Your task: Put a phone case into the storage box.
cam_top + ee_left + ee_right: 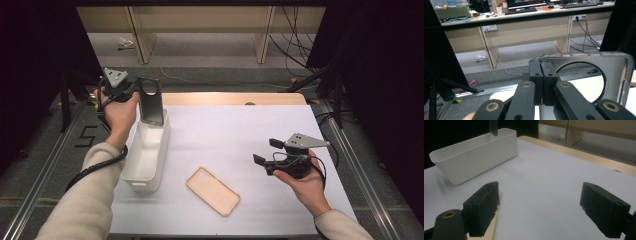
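Observation:
My left gripper (134, 91) is shut on the top edge of a dark clear phone case (150, 102) with a round camera hole. It holds the case upright over the far end of a white bin (146, 152). In the left gripper view the two jaws press together on the case's rim (584, 57), left of the round hole; the gripper (541, 65) points toward the desks. My right gripper (267, 152) stands open above the right side of the white table, nothing between its fingers (482, 206). A peach phone case (213, 191) lies flat on the table near the front.
The white bin (474, 157) stands along the table's left edge. A wooden strip (235, 98) borders the table's far edge. Wooden desks (524, 30) and cables lie beyond on the grey floor. Black frames flank both sides.

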A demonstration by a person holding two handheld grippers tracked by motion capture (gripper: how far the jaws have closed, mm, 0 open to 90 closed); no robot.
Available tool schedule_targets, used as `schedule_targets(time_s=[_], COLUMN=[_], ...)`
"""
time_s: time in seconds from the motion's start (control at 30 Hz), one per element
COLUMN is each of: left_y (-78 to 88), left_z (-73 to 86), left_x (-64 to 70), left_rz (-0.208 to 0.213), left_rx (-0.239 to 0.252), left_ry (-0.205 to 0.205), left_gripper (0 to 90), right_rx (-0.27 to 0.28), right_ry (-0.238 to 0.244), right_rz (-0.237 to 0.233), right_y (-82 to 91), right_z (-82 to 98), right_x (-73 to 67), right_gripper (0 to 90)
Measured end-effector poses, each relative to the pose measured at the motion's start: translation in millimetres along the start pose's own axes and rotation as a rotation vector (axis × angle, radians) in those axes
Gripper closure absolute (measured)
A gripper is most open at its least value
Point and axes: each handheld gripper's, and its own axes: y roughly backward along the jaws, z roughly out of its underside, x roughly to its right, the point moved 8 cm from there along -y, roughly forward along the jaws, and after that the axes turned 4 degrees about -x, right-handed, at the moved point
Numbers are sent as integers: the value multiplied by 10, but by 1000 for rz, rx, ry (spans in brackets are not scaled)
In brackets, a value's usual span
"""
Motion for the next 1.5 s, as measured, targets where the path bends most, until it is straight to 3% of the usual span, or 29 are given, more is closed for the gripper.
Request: schedule_targets(time_s=[0.37, 0.87, 1.5], left_y=[-103, -225, -336], left_z=[69, 81, 102], left_x=[-91, -53, -107], left_rz=[-32, -35, -66], left_rx=[-26, -49, -70], left_ry=[20, 31, 28], left_gripper=[883, 883, 883], right_rx=[3, 4, 2], right_ry=[0, 0, -5], right_rz=[-3, -4, -8], right_y=[-2, 1, -7], right_z=[-3, -6, -1], right_x=[-4, -3, -5], right_gripper=[167, 167, 167])
